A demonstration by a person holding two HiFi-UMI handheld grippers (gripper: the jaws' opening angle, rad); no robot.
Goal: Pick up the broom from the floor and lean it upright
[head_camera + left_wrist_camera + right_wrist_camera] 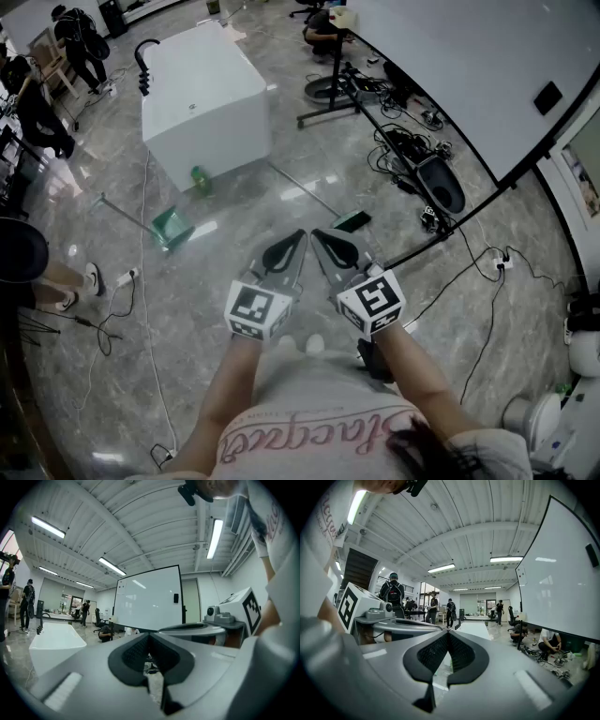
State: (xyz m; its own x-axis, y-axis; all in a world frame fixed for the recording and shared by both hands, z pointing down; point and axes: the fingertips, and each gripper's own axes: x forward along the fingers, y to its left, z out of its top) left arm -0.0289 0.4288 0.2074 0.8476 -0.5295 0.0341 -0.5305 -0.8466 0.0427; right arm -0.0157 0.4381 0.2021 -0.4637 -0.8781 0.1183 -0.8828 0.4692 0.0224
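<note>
The broom (349,221) lies flat on the grey marble floor. Its dark head is just beyond my right gripper's tips, and its thin silver handle (302,191) runs away up-left toward the white cabinet. My left gripper (301,234) and right gripper (317,233) are held side by side in front of the person's body, pointing about level, well above the floor. Both are shut with nothing between the pads. The left gripper view shows its black pads (136,653) meeting at the tip, and the right gripper view shows its pads (461,652) the same way. Neither touches the broom.
A white cabinet (202,89) stands ahead on the left, with a green bottle (199,178) at its base. A green dustpan (172,228) with a long handle lies to the left. A wheeled whiteboard (469,66), cables (412,150) and a floor socket strip are on the right. Several people stand at the far left.
</note>
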